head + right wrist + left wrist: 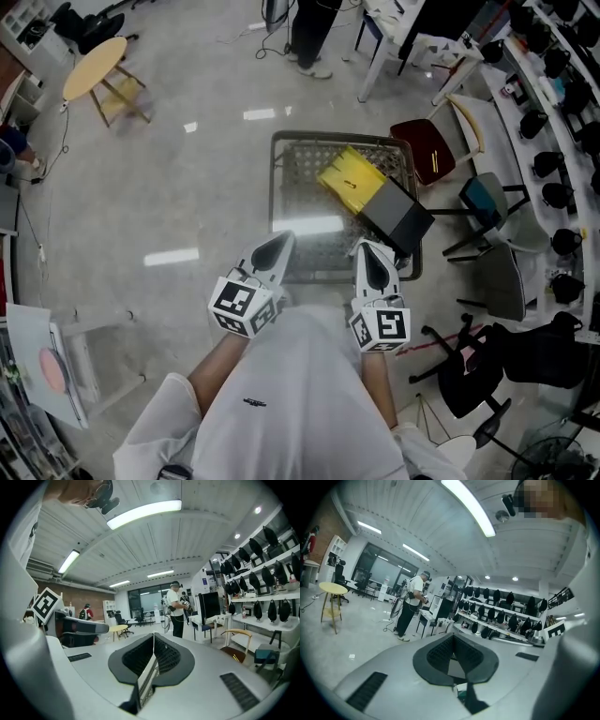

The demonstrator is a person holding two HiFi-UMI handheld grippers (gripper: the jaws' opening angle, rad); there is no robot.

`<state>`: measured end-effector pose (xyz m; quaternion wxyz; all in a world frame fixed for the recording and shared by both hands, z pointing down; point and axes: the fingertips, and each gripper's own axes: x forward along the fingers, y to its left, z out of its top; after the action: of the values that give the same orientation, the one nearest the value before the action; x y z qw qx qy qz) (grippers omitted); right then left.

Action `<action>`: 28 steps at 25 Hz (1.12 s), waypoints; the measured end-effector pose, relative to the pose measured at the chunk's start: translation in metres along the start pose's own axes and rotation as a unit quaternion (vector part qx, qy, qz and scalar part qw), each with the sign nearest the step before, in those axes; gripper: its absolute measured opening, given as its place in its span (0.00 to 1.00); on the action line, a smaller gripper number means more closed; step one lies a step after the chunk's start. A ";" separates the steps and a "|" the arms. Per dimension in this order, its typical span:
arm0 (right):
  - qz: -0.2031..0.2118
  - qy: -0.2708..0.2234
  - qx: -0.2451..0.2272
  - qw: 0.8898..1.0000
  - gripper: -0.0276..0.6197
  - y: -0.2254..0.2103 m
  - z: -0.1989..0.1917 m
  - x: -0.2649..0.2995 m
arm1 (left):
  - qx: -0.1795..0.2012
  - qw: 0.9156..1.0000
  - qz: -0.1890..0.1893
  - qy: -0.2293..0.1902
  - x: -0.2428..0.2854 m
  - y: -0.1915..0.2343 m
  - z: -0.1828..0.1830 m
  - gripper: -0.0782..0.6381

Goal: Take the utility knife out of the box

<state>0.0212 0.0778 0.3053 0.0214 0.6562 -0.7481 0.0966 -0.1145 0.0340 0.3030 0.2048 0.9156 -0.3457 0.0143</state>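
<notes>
Your left tool (277, 244) and right tool (373, 251) low in the frame, both jaws together, yellow-and-black box (375, 197) lying on the mesh bench (298, 169) at centre

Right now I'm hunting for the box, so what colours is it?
The box is yellow and black, clearest in the head view.

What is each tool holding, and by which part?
Nothing is held. The left tool and the right tool both have jaws together with nothing between them; neither touches the yellow and black box.
</notes>
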 end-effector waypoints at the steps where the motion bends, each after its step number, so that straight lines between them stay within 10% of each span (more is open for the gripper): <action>1: 0.002 0.000 -0.001 1.000 0.04 -0.006 0.001 0.001 | 0.001 1.000 -0.002 -0.001 0.006 -0.004 0.001 0.11; 28: 0.080 0.048 -0.030 0.995 0.04 -0.085 -0.010 0.092 | -0.024 0.997 0.074 0.008 0.087 0.010 0.002 0.11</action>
<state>0.0917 -0.0210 0.3394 0.0690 0.5880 -0.7989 0.1065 -0.0550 -0.0281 0.3189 0.2278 0.8824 -0.4107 0.0282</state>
